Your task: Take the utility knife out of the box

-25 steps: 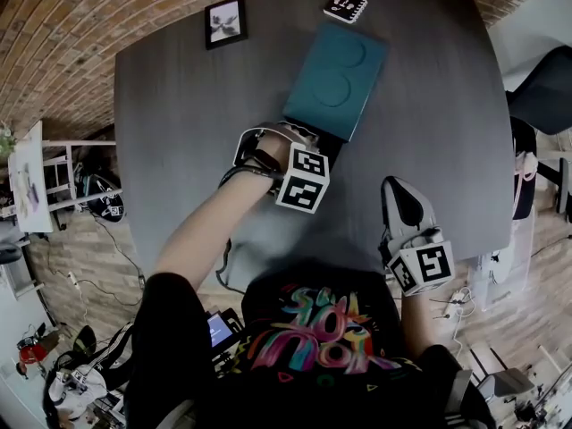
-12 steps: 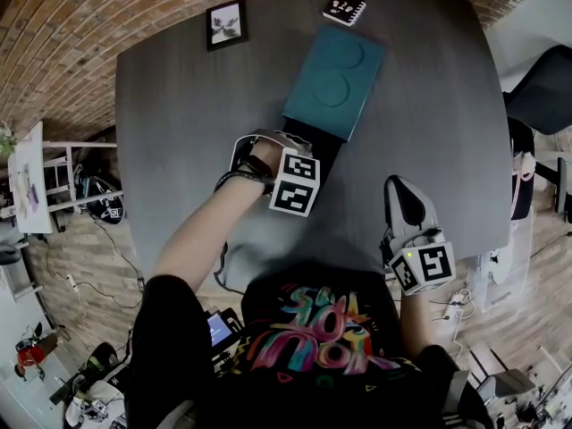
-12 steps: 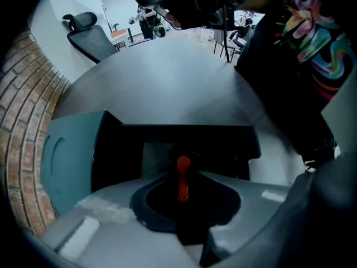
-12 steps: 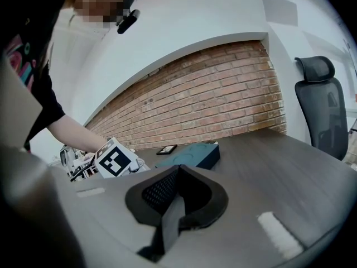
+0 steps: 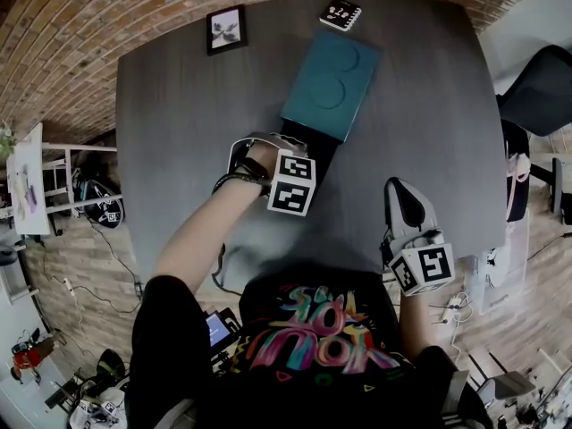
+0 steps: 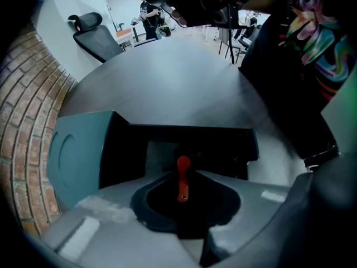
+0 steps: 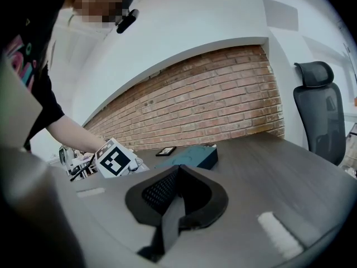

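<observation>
The dark grey table (image 5: 179, 132) spreads out in front of me, its top mostly bare. At its far edge I see a small black-framed picture (image 5: 225, 28) lying flat, and further right a little spiral notepad (image 5: 340, 13) with a dark cover, the two well apart. A curved brick wall (image 7: 223, 94) runs behind the table. A black office chair (image 7: 319, 113) stands off its right side, on a wooden floor (image 5: 98, 248).
</observation>
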`<state>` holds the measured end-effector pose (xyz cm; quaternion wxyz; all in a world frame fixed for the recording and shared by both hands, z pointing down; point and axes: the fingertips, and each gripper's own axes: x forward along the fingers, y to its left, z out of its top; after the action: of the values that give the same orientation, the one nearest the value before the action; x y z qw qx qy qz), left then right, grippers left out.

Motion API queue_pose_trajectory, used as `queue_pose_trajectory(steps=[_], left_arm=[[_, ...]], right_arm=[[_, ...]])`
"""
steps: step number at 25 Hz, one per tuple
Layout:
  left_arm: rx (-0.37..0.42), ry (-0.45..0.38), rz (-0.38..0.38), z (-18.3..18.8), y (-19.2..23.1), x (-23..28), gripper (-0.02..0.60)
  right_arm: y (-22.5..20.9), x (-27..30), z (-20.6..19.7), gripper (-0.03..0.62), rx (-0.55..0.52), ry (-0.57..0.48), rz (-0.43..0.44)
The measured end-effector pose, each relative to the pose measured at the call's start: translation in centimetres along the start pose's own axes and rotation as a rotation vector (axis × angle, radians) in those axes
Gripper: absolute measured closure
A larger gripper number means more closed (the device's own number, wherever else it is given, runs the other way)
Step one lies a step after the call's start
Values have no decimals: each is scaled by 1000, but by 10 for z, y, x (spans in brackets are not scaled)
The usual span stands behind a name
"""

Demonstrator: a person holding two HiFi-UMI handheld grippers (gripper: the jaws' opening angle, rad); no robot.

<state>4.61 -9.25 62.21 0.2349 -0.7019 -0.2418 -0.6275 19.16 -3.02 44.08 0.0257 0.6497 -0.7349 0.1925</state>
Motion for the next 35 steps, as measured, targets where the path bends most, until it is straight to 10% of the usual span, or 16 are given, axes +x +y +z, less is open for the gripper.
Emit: queue_pose_trajectory(steps=[16, 35], left_arm=[[-82, -26, 165, -1, 8, -54, 528], [-385, -84, 645, -28, -11, -168, 528]], right_arm=[[17, -10, 18, 595, -61, -43, 45], [63, -17, 52, 595, -172, -115, 137]])
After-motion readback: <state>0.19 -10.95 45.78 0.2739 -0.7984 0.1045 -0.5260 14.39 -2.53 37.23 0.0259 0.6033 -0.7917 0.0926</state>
